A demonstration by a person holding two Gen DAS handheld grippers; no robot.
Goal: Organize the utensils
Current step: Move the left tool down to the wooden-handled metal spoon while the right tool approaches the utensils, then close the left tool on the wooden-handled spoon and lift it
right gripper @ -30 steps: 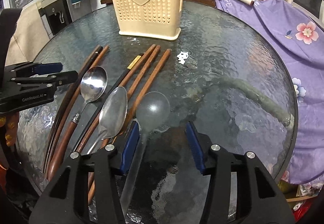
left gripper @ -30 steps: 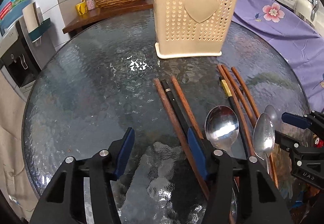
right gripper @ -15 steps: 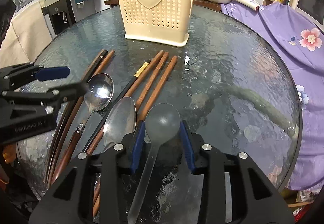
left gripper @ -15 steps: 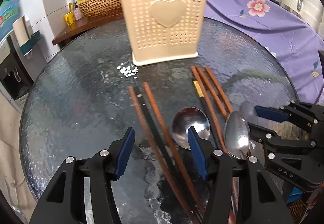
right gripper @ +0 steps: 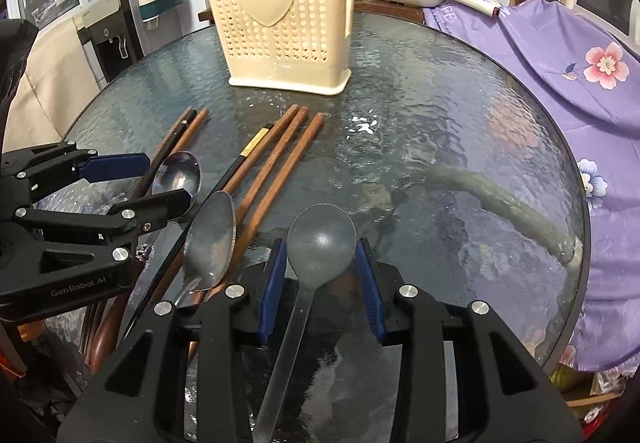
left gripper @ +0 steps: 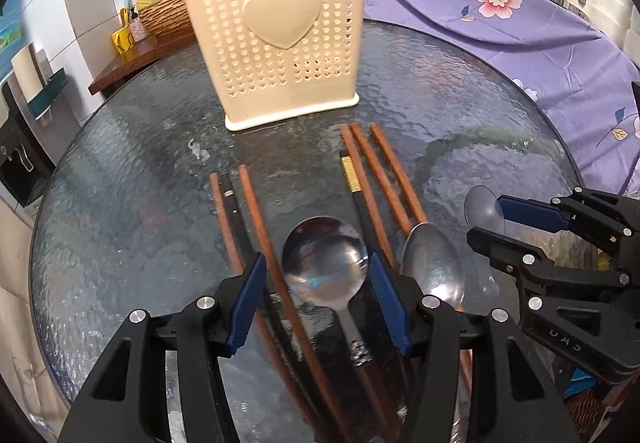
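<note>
Left wrist view: left gripper [left gripper: 317, 301] stands with its jaws spread over the glass table [left gripper: 120, 211]. The bowl of the round steel spoon [left gripper: 324, 261] lies between the blue pads; neither pad presses on it. Its handle runs back under the tool. Under the left finger pass three chopsticks, two brown and one black [left gripper: 236, 211]. Just outside the right finger lies the oval steel spoon [left gripper: 434, 263], with a second chopstick group [left gripper: 380, 179] running forward from it. Directly ahead, past the chopstick tips, the cream utensil holder [left gripper: 280, 43] stands upright on the table. To the right, the right gripper [left gripper: 486, 217] carries a translucent spoon [left gripper: 482, 207] between its fingers.

Right wrist view: right gripper [right gripper: 322, 251] has its jaws drawn in against the bowl of the translucent spoon [right gripper: 322, 239], one pad at each side of the bowl. Its handle runs back beneath the tool. The pads appear to touch the bowl's edges. To the left of the tool lie the oval steel spoon [right gripper: 210, 243], the chopsticks [right gripper: 280, 159] and, farther left, the left gripper [right gripper: 160, 179] over the round steel spoon [right gripper: 178, 175]. The utensil holder [right gripper: 280, 19] stands ahead, slightly left, well apart from the tool.
</note>
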